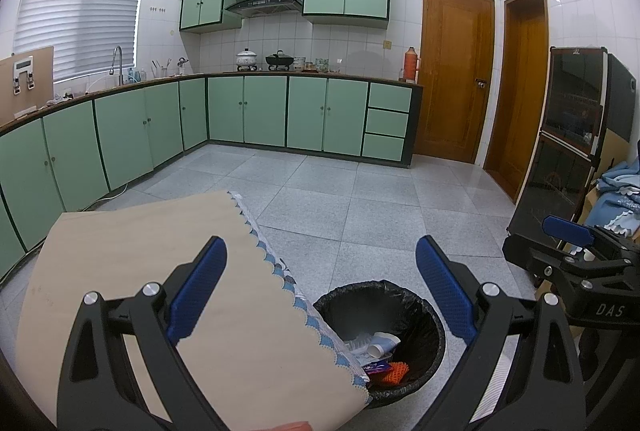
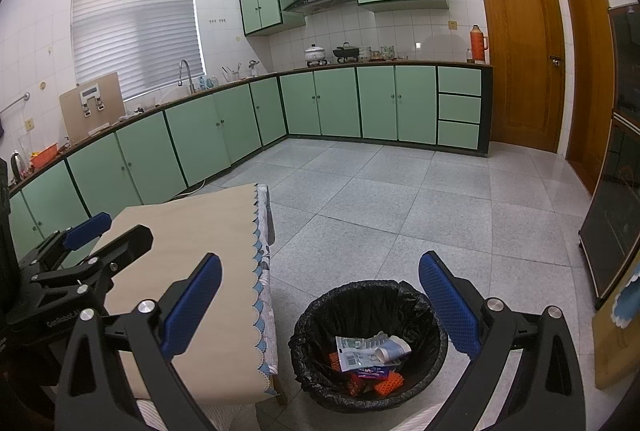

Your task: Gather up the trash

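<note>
A black-lined trash bin [image 1: 424, 315] [image 2: 316, 331] stands on the floor beside a small table [image 1: 132, 263] [image 2: 188, 231]. Several pieces of trash lie inside: a white-and-blue tube [image 2: 394, 348], a flat wrapper [image 2: 352, 353] and orange netting [image 2: 386, 386]. My left gripper [image 1: 320, 291] is open and empty, over the table's right edge and the bin. My right gripper [image 2: 320, 303] is open and empty, above the bin. Each gripper shows in the other's view, the right [image 1: 568, 235] and the left [image 2: 86, 227].
The table carries a beige cloth with a blue scalloped edge [image 2: 260, 295]. Green cabinets [image 1: 248, 111] run along the far and left walls. A dark glass-fronted cabinet [image 1: 560, 151] stands at right, by two wooden doors [image 1: 452, 75]. Grey tile floor [image 2: 400, 199] spreads beyond the bin.
</note>
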Available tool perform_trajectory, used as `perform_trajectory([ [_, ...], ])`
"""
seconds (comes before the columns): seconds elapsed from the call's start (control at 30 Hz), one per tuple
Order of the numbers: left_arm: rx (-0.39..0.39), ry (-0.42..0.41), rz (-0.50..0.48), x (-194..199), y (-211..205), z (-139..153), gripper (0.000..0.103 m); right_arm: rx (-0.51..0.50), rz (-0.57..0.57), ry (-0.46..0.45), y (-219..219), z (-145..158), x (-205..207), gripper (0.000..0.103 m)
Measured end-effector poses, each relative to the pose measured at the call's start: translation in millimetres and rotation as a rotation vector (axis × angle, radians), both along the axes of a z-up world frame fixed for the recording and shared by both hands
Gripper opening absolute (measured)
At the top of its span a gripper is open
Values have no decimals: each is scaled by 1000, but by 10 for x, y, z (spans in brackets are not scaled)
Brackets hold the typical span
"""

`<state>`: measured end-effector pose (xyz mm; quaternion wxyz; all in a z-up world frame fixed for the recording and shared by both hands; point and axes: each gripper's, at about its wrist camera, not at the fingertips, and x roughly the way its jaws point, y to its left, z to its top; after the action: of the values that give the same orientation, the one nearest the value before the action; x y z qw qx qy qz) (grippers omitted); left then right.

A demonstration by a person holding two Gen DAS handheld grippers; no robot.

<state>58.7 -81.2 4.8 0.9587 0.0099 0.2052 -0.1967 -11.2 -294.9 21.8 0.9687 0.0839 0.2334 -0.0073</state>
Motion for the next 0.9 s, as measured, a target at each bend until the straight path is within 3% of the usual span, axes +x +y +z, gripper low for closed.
perform_trajectory([
  [0.9,6,6,-2,6,13,-36,93,6,-2,11,55,-64,30,97],
])
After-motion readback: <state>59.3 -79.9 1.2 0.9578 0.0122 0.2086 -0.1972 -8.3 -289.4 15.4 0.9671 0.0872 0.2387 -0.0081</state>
